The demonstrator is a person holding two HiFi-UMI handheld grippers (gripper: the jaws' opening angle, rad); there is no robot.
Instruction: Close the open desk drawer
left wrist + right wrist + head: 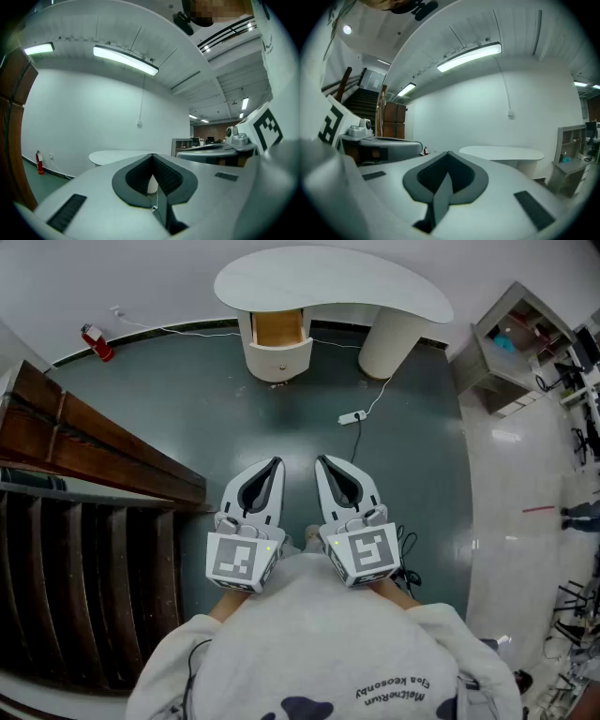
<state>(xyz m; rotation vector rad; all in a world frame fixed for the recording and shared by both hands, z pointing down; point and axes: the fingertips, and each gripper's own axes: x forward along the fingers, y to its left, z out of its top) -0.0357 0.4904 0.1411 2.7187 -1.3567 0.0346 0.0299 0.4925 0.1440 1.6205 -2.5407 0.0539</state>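
A white curved desk [328,277] stands far ahead across the dark floor. Its drawer [279,329] is pulled out of the left pedestal, showing a wooden inside above the rounded white front [281,357]. My left gripper [275,462] and right gripper [321,459] are held side by side close to my body, pointing level toward the desk and well short of it. Both are shut with nothing between the jaws. The left gripper [152,155] view shows the desk [117,157] small in the distance. Past the right gripper [448,153], the desk [501,152] also shows.
A wooden stair railing [94,451] runs along the left. A red fire extinguisher [96,343] stands by the far wall. A white power strip [352,417] with its cable lies on the floor before the desk's right pedestal [389,338]. A shelf unit [516,343] stands at right.
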